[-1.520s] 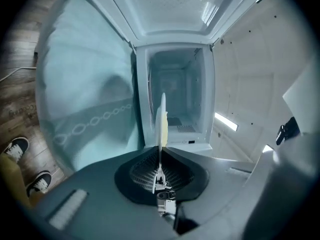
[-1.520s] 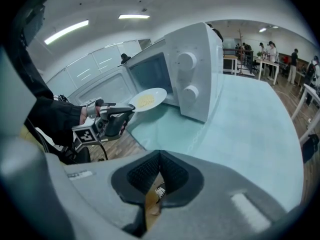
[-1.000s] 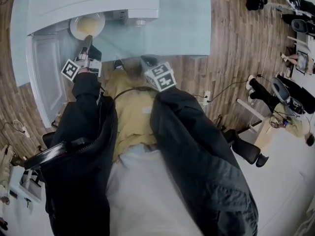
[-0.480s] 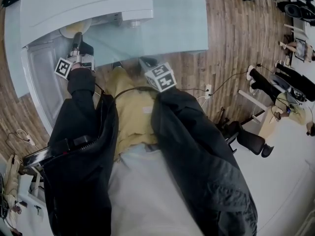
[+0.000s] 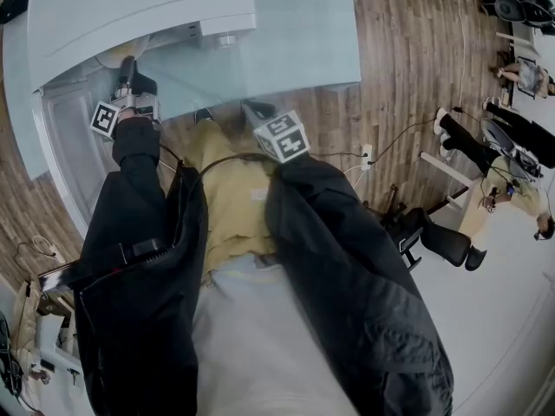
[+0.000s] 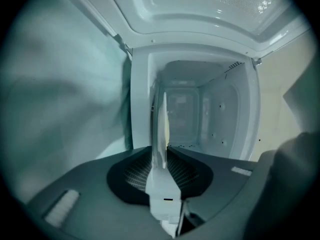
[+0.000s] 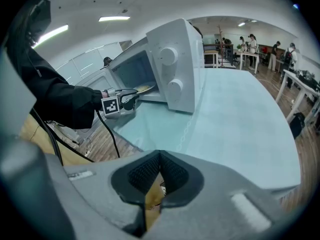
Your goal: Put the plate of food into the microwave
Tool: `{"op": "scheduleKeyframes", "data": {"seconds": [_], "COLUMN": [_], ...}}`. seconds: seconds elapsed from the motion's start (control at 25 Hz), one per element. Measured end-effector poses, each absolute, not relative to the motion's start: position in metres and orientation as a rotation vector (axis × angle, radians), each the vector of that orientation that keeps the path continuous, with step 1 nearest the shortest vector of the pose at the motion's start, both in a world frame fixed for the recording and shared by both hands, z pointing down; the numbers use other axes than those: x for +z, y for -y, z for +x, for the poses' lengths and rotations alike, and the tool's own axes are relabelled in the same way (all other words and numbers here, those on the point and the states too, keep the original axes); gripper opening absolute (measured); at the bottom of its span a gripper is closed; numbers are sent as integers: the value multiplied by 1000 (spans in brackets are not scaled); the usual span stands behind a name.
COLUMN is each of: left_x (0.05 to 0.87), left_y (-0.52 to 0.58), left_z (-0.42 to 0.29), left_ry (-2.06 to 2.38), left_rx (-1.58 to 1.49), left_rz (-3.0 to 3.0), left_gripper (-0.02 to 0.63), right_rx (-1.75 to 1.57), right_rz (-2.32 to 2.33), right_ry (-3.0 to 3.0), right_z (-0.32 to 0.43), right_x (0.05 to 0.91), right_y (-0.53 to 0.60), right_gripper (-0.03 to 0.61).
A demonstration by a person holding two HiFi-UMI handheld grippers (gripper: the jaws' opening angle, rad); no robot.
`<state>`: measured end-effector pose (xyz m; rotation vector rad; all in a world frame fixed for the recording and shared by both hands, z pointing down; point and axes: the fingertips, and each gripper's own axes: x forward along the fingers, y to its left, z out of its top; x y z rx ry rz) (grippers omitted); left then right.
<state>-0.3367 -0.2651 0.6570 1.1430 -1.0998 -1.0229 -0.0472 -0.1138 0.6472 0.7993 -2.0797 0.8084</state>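
The white microwave (image 5: 139,7) stands on the pale glass table (image 5: 299,33) with its door (image 5: 74,146) swung open toward me. My left gripper (image 5: 127,64) reaches into the cavity (image 6: 200,114). The plate of yellow food (image 6: 161,126) shows edge-on between its jaws, which are opening, and the pads stand slightly off the rim. From the head view only a sliver of the plate (image 5: 109,57) shows under the microwave top. The right gripper view shows the plate (image 7: 145,88) just inside the opening. My right gripper (image 7: 159,176) is shut and empty, held low by my body (image 5: 257,108).
The open door juts out to the left of my left arm. The table stretches right of the microwave (image 7: 175,69). Office chairs (image 5: 434,254), cables and further desks with people (image 7: 250,41) lie to the right and behind.
My left gripper has carried the plate forward, deeper into the microwave, so most of the plate is now hidden under its top. The right gripper has stayed put.
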Motion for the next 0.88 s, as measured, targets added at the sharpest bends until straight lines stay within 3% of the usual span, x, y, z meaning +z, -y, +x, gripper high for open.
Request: {"op": "scheduleKeyframes", "data": {"seconds": [0.08, 0.32, 0.6, 0.88], "left_x": [661, 652, 614, 535], "left_y": [262, 244, 213, 212], "left_z": [-335, -319, -289, -234], "left_ry": [1111, 1140, 1226, 1303], "left_rx": [-997, -952, -843, -588], "left_rz": [1144, 1151, 1258, 1584], "left_gripper": [134, 143, -4, -5], "right_rx": [805, 778, 675, 527], "right_rz": [804, 816, 822, 822], "right_ry": [2083, 2129, 2254, 2411], "right_z": [-45, -41, -46, -53], "right_x": [646, 630, 584, 521], "right_y": [115, 124, 148, 178], "right_gripper": [2, 2, 2, 2]}}
